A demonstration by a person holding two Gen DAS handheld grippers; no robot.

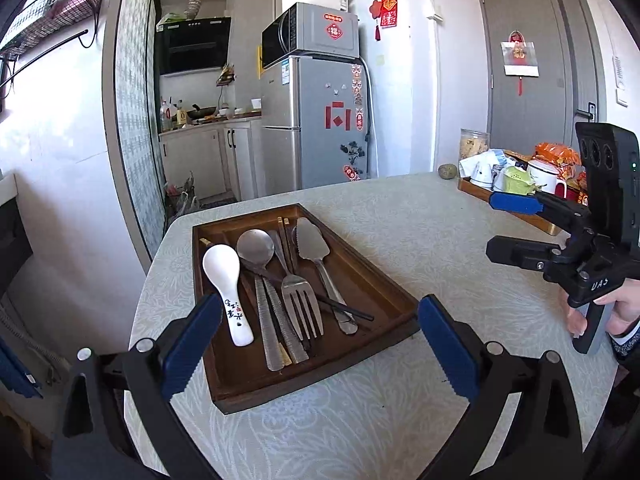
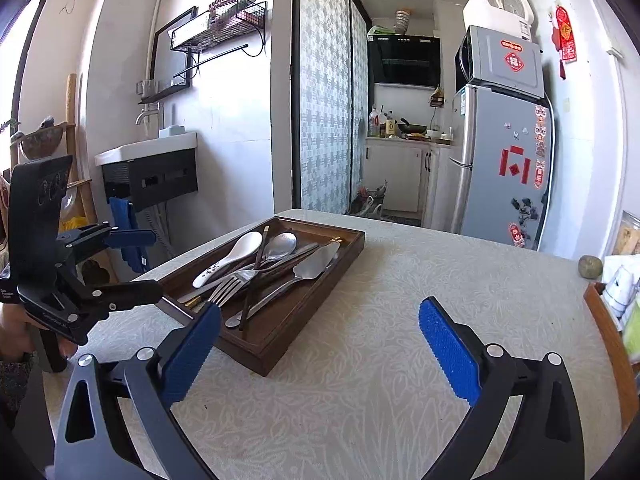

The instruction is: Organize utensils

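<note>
A dark wooden tray [image 1: 376, 264] lies on the pale patterned table [image 1: 400, 380]. It holds a white ceramic spoon [image 1: 230, 292], a metal spoon [image 1: 256, 246], a fork [image 1: 300, 300], a cake server [image 1: 314, 244], dark chopsticks [image 1: 348, 308] and ridged metal handles, all overlapping. My left gripper [image 1: 319, 302] stands open in front of the tray's near end, empty. My right gripper [image 2: 320, 308] is open too, empty, over the table just right of the tray [image 2: 308, 320]. Each wrist view shows the other gripper: the right one [image 1: 504, 228] in a hand, the left one [image 2: 152, 264].
A second wooden tray [image 1: 472, 190] with cups, a jar [image 1: 474, 144] and snack packets sits at the table's far right. A round greenish lump [image 1: 448, 171] lies beside it. The table's curved edge runs left of the utensil tray. A fridge [image 1: 320, 120] stands beyond.
</note>
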